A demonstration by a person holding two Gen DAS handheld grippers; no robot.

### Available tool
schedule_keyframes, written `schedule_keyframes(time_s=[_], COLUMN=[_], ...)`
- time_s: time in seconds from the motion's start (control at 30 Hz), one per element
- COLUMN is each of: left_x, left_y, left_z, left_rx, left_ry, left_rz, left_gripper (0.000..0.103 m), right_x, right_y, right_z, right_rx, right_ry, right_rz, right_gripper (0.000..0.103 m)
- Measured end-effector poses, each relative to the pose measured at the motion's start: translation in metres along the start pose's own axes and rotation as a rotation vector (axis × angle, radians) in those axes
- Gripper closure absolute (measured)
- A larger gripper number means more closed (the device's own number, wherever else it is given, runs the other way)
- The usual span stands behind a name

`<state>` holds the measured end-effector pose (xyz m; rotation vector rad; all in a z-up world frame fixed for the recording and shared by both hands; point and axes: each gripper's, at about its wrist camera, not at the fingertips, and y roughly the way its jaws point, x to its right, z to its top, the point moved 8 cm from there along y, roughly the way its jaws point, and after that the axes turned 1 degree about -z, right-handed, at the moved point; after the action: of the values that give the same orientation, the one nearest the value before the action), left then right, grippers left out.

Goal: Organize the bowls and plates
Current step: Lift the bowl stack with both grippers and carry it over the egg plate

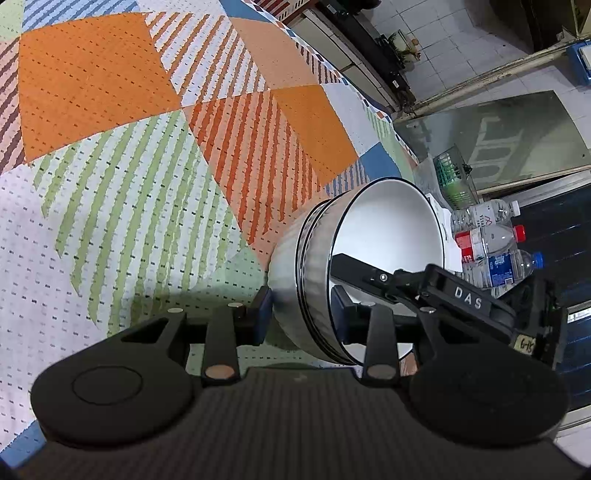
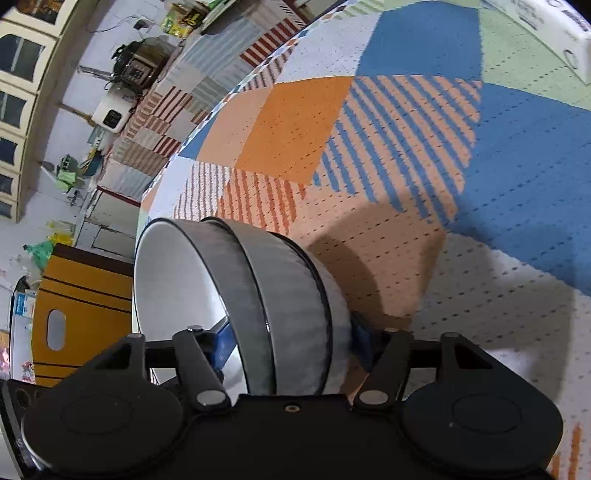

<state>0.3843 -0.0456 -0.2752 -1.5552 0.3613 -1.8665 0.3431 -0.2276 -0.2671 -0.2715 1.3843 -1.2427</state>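
Two nested grey-ribbed bowls (image 1: 317, 273) with white insides and black rims are held on their side above the patterned tablecloth (image 1: 129, 184). My left gripper (image 1: 301, 317) is shut on the bowls' wall, one blue pad outside, one inside. In the right wrist view the same bowl stack (image 2: 280, 306) is clamped by my right gripper (image 2: 295, 347), one pad inside the rim, one on the outer wall. The right gripper's black body (image 1: 469, 295) also shows in the left wrist view, reaching into the bowl.
The table edge runs close behind the bowls (image 1: 388, 122). Beyond it on the floor lie several plastic water bottles (image 1: 491, 240) and a green basket (image 1: 454, 177). A yellow stool (image 2: 81, 310) stands beside the table. A white box (image 2: 554, 33) sits at the far right.
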Motion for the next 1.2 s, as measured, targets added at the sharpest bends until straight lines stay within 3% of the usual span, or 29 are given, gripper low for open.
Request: schedule_keyframes(time_s=[0.1,0.2,0.33,0.67,1.2], left_x=[-0.005,-0.002,0.007,0.018,0.065], left_y=[0.002,0.002,0.003,0.001,-0.052], left_z=[0.001,0.0,-0.004,-0.009,-0.023], left_rx=[-0.007,-0.014,-0.018,-0.028,-0.011], left_ry=[-0.031,0.016,0.101,0.169,0.313], left_rz=[-0.025,-0.008,0.039,0.082,0.108], left_gripper=[0.068,0.069,0.07,0.069,0.068], right_x=[0.001,0.004,0.001,0.002,-0.023], right_y=[-0.001,-0.005,-0.006,-0.009,-0.061], right_z=[0.0,0.0,0.0,-0.006,-0.023], right_rx=[0.011,0.017,0.02,0.018,0.095], right_ry=[-0.019,-0.014,-0.071,-0.091,-0.102], right_rz=[0.021,0.059,0.059,0.085,0.161], right_gripper=[0.037,0.043,0.044,0.044,0.044])
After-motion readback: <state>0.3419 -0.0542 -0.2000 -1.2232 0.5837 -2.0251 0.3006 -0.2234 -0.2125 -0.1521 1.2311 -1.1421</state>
